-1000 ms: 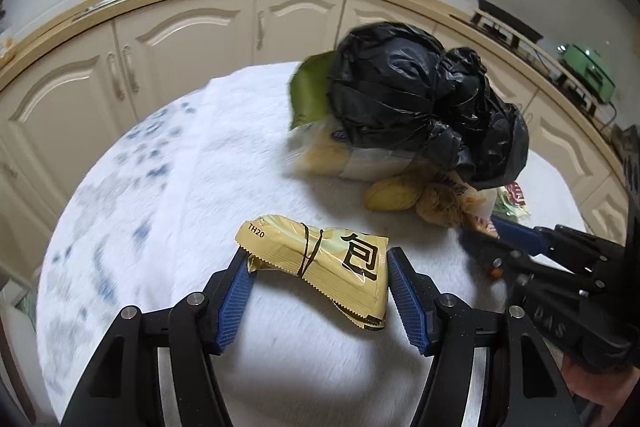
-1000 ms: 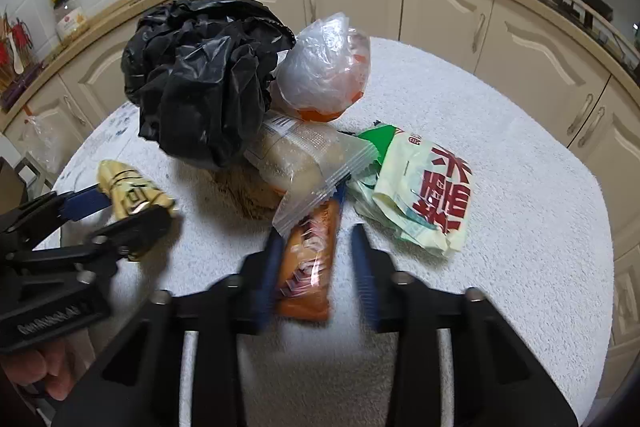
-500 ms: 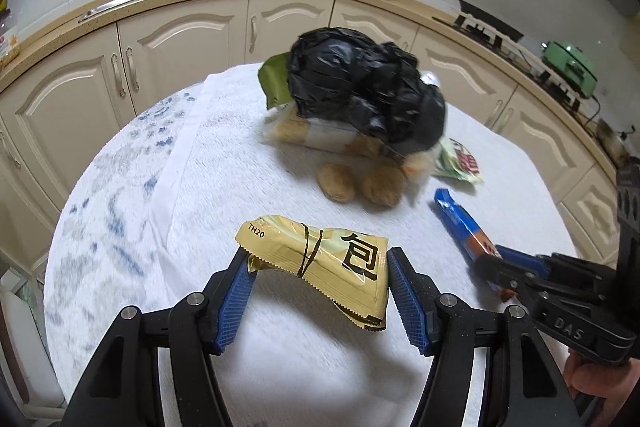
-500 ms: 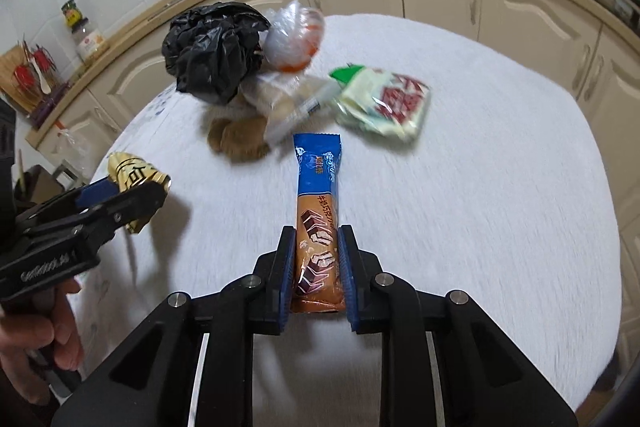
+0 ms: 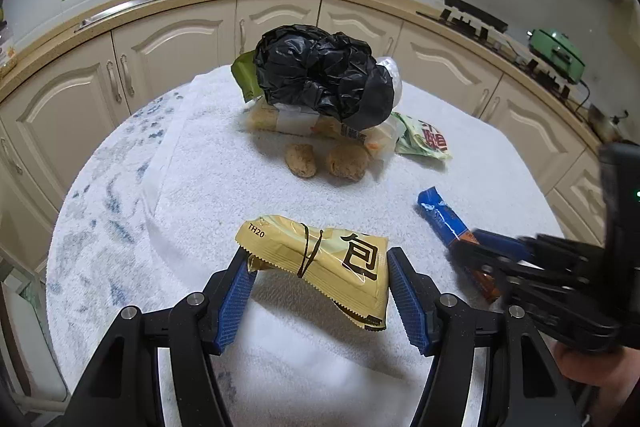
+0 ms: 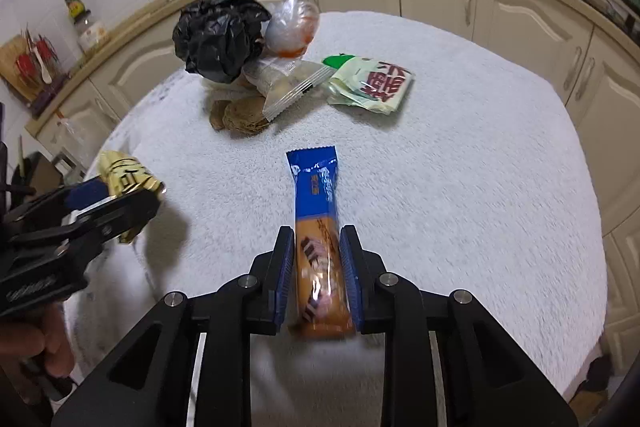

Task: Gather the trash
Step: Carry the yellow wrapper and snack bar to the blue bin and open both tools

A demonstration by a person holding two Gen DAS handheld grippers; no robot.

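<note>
Left wrist view: the left hand-held gripper pinches a gold wrapper above the bench near edge; the right hand-held gripper clamps a blue-and-orange snack bar; carrying step, I judge; next needs the black bag at the far edge.

A heap of trash, topped by a black bag, is blocking the table's far edge. Bare cloth is lying open across the middle and right edge. The left gripper is crowding the left edge.
</note>
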